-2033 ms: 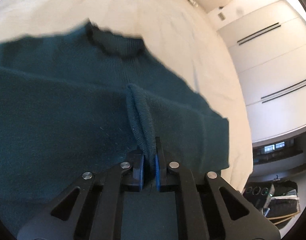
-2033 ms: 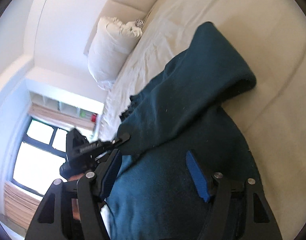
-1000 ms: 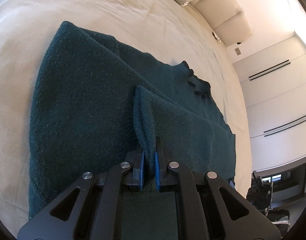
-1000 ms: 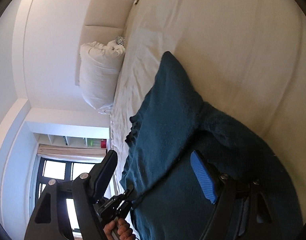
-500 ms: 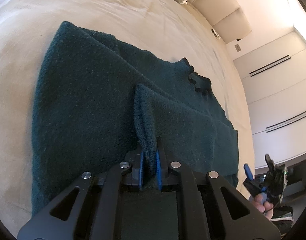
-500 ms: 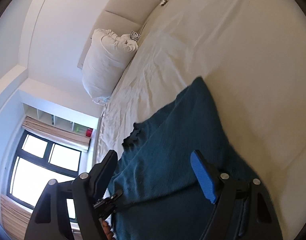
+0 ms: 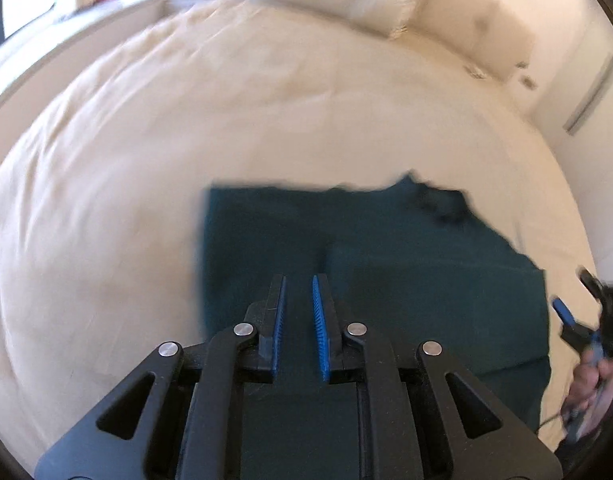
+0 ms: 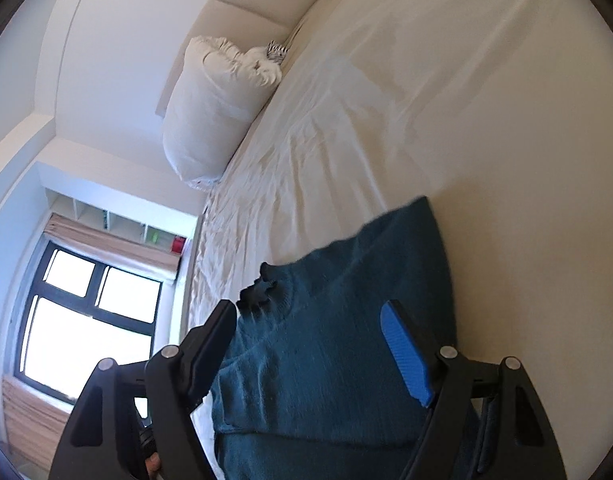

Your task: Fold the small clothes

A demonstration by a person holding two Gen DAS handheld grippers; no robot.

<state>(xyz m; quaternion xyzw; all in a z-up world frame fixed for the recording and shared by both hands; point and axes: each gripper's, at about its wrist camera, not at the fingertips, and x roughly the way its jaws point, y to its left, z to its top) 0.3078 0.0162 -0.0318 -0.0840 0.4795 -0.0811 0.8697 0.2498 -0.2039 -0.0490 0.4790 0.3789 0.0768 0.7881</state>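
A dark teal knitted sweater [image 7: 386, 264] lies folded flat on the cream bed sheet [image 7: 186, 140], its ruffled collar [image 7: 442, 200] at the far right. My left gripper [image 7: 298, 280] hovers above the sweater's near part. Its jaws are opening, a narrow gap shows between the blue pads, and nothing is in it. In the right wrist view the sweater [image 8: 326, 368] spreads below my right gripper [image 8: 310, 312], which stands wide open and holds nothing. The right gripper [image 7: 574, 320] also appears at the left view's right edge, held by a hand [image 7: 594, 384].
A white pillow [image 8: 214, 108] leans on the padded headboard [image 8: 266, 0] at the bed's far end. A window [image 8: 86, 316] and wall shelves [image 8: 118, 224] lie beyond the bed's side. Bare sheet [image 8: 486, 120] surrounds the sweater.
My left gripper has let go of the sweater's pinched fold, risen and tilted up; the fold now lies flat. The right gripper has swung sideways, still open.
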